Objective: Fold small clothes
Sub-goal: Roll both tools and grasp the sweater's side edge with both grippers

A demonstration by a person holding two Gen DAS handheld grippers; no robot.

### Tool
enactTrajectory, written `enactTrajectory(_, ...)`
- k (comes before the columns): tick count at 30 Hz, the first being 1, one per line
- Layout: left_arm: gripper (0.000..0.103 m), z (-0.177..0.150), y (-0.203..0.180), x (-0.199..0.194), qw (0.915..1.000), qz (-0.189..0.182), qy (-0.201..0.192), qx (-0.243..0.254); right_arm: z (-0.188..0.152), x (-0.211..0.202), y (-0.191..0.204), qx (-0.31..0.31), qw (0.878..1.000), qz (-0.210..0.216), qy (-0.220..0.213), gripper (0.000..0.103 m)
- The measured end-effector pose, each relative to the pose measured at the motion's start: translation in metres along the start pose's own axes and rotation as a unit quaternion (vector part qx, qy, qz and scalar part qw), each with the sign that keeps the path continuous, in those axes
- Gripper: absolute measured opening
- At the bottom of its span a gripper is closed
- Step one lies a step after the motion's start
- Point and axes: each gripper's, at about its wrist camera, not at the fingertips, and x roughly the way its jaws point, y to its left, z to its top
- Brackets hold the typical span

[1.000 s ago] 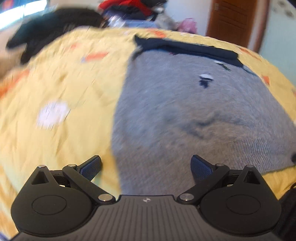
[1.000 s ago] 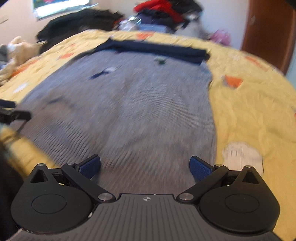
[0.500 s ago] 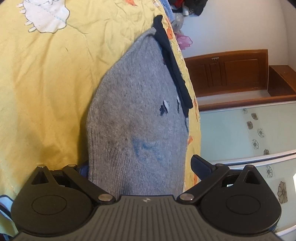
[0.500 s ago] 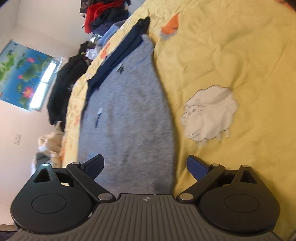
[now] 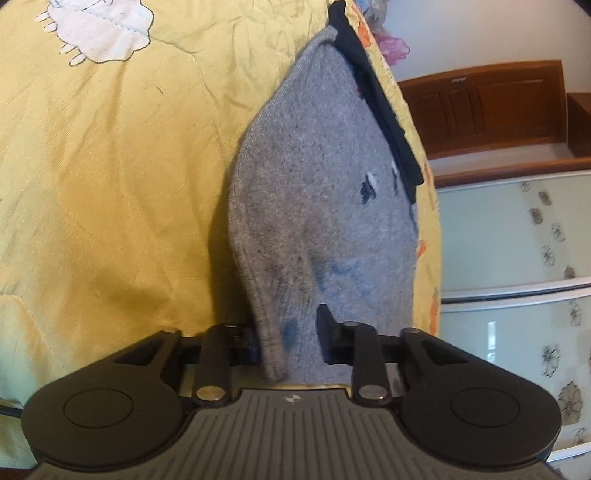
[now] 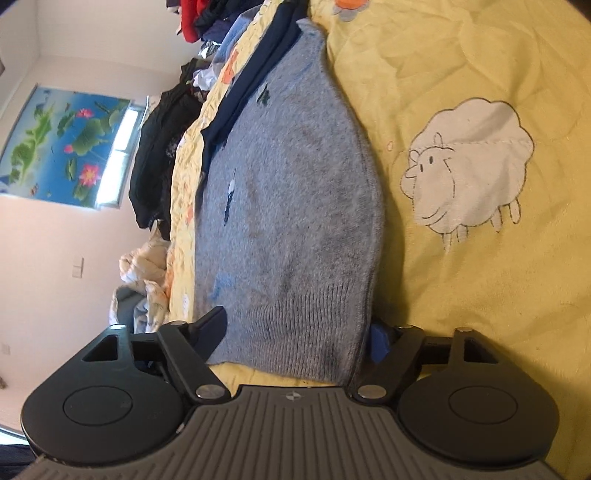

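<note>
Lying flat on the bed, the grey knitted sweater (image 5: 314, 192) with a navy blue collar band (image 5: 373, 88) spreads across a yellow quilted bedspread (image 5: 110, 184). Its wool looks fuzzy and slightly pilled, with a ribbed hem (image 6: 306, 325) at the near edge, small dark blue and white motifs on the front and faint blue smudges near the hem.

The left tongs (image 5: 291, 339) are closing, and a pinched-up fold of the hem corner stands between their black fingers, which press on it from both sides. The right tongs (image 6: 295, 332) are also closing; the opposite hem corner lies between them, but the blue-padded fingers (image 6: 378, 341) stand apart from the knit on the left side, so the cloth is not yet clamped.

White cartoon sheep (image 6: 469, 166) and orange patches are printed on the crinkled bedspread. Beyond the collar, at the far side of the bed, sits a heap of dark and red clothes (image 6: 192, 22). Past that are a lotus picture (image 6: 62, 144) on a pale wall, a brown wooden door (image 5: 480, 107), and a glass-fronted wardrobe with flower prints (image 5: 517, 258).
</note>
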Motion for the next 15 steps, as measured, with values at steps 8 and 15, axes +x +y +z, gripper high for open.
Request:
enactTrajectory(8,0.006,-0.001,-0.023,-0.001,0.9952,0.053,0.001,0.082,-0.004,0.004,-0.007,-0.003,0.999,-0.042,0.0,0.013)
enactTrajectory(15,0.006,0.02,-0.067,-0.022,0.99,0.022,-0.041,0.133,0.013,-0.002,0.027,-0.045,0.999,-0.009,-0.017,0.013)
